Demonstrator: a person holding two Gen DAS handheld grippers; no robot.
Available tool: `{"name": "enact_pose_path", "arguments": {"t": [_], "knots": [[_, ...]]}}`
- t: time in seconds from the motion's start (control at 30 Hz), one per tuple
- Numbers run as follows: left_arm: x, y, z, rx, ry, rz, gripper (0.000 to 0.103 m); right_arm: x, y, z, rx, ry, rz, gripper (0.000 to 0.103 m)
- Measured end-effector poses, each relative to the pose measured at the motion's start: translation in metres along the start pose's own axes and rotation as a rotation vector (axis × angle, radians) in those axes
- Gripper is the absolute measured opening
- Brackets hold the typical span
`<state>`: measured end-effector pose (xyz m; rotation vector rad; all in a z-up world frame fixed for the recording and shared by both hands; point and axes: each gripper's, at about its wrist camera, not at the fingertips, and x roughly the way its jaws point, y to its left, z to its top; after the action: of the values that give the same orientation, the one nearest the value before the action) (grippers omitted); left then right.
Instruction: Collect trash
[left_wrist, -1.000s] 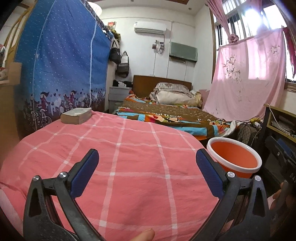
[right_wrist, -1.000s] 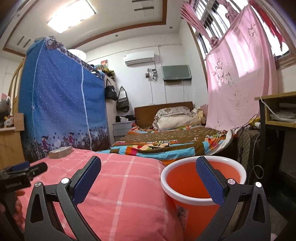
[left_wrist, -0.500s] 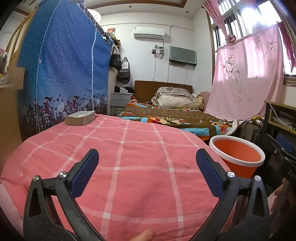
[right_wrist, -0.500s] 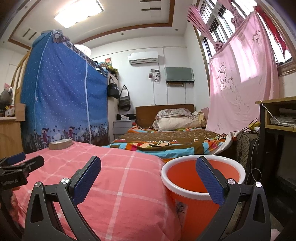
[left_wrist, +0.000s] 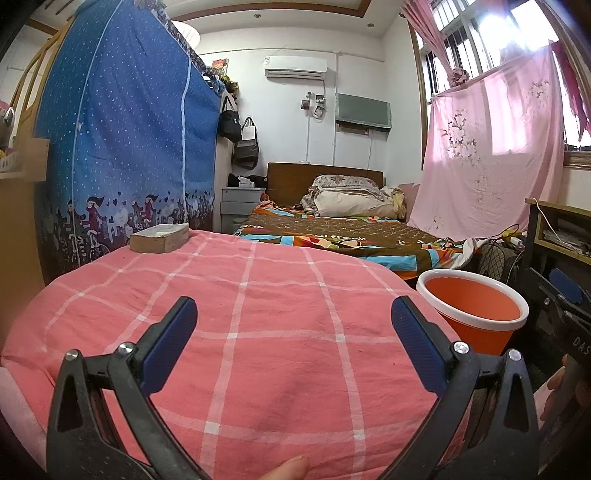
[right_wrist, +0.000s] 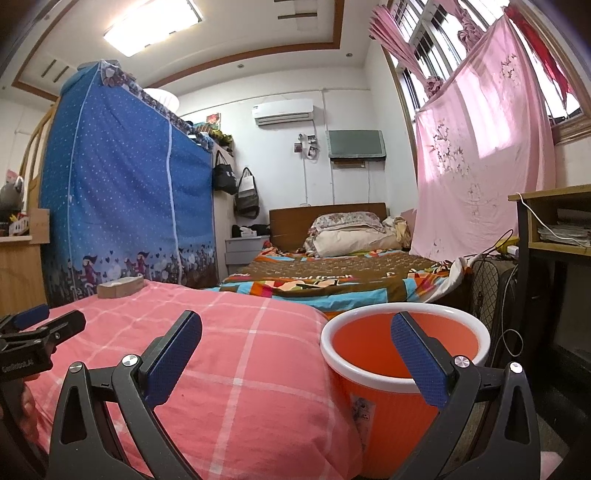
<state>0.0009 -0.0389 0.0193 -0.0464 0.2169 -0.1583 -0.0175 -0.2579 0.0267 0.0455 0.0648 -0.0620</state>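
An orange bucket with a white rim (left_wrist: 472, 308) stands on the floor at the right of a pink checked bed; it also shows close in the right wrist view (right_wrist: 404, 354). My left gripper (left_wrist: 293, 332) is open and empty above the pink cover (left_wrist: 258, 295). My right gripper (right_wrist: 295, 347) is open and empty, its right finger in front of the bucket's rim. A tan tissue pack (left_wrist: 159, 238) lies at the far left of the cover, and shows in the right wrist view (right_wrist: 120, 287). No loose trash shows.
A blue fabric wardrobe (left_wrist: 122, 155) stands left. A second bed with a patterned cover (left_wrist: 332, 236) lies beyond. A wooden desk (right_wrist: 554, 229) and a fan with cables (right_wrist: 491, 280) stand at the right. A pink curtain (left_wrist: 487, 158) hangs at the window.
Both views have tilted upward slightly, so the bed and bucket sit lower in frame. Both grippers stay open and empty.
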Motion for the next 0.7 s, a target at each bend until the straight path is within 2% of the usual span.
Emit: {"name": "enact_pose_path", "arguments": {"t": [0.7], "knots": [[-0.0014,-0.0014,-0.0002,0.002,-0.002,0.003,0.103,-0.0016,0.0002,-0.0015,-0.001,0.006,0.002,0.103]]}}
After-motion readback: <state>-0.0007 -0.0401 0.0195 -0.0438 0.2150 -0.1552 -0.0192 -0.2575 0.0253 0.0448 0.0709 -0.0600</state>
